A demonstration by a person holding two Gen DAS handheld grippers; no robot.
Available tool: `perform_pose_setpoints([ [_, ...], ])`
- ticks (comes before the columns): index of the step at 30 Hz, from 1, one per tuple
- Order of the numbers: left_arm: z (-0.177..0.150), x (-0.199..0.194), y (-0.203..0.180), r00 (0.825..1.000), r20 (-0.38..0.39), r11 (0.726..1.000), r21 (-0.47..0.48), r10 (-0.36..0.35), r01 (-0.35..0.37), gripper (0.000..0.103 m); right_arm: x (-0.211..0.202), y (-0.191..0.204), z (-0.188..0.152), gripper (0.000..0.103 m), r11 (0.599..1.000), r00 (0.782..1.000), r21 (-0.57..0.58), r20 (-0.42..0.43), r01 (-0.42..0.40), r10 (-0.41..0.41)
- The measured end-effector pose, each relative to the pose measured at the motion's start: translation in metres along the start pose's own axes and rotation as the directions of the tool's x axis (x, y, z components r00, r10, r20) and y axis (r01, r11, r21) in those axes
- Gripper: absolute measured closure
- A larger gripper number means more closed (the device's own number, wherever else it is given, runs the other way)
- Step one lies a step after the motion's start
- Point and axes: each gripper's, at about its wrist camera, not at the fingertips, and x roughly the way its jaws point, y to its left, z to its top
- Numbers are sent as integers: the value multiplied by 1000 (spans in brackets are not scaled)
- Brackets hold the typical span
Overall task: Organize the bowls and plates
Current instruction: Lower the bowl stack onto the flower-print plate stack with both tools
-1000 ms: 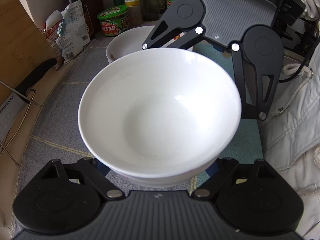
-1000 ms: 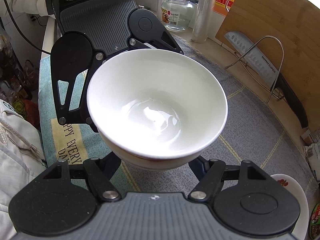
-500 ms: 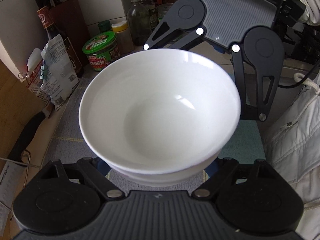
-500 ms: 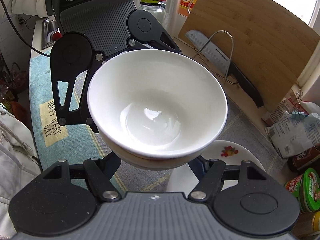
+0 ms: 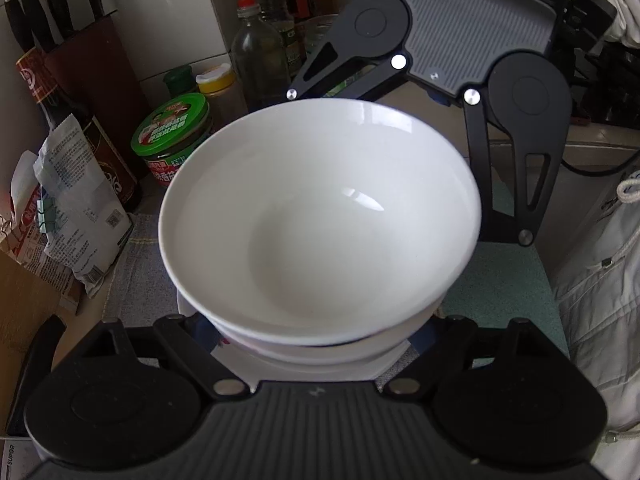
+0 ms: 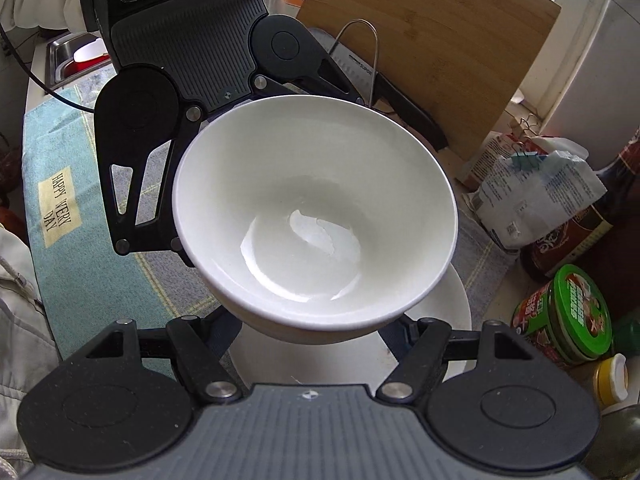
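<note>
A plain white bowl [image 5: 320,216] hangs above the counter, held from two opposite sides. My left gripper [image 5: 316,332] is shut on its near side in the left wrist view, fingertips hidden under the rim. Across the bowl, the right gripper's fingers [image 5: 520,184] reach in from the far side. In the right wrist view the same bowl [image 6: 316,216] sits in my right gripper [image 6: 316,324], which is shut on it. Directly beneath lies a shallow white dish [image 6: 444,320], also showing as a white dish [image 5: 280,368] under the left view's bowl.
A green-lidded jar [image 5: 172,140], bottles [image 5: 260,52], a knife block [image 5: 92,64] and a clipped paper bag [image 5: 76,208] crowd the wall side. A wooden cutting board [image 6: 432,40] and a knife [image 6: 400,100] in a wire rack lean behind. A teal towel [image 6: 60,208] covers the counter. A person's pale jacket [image 5: 600,280] is close by.
Both grippers have carried the bowl sideways across the counter toward the jars and bottles. The white dish, earlier off to one side, now lies right under the bowl.
</note>
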Motion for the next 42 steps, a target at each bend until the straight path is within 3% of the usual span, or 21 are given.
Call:
perform_pose_setpoints([
  [14, 9, 30, 18, 1000, 2, 1000, -11, -9, 9, 14, 13, -22, -15, 25, 1000, 998, -3, -50, 31, -31],
  [37, 10, 39, 20, 999, 0, 997, -67, -32, 32, 14, 22, -30, -18, 25, 999, 996, -6, -75, 37, -37],
  [42, 8, 39, 24, 999, 5, 994, -104, -39, 40, 13, 21, -29, -19, 21, 998, 996, -8, -64, 63, -64],
])
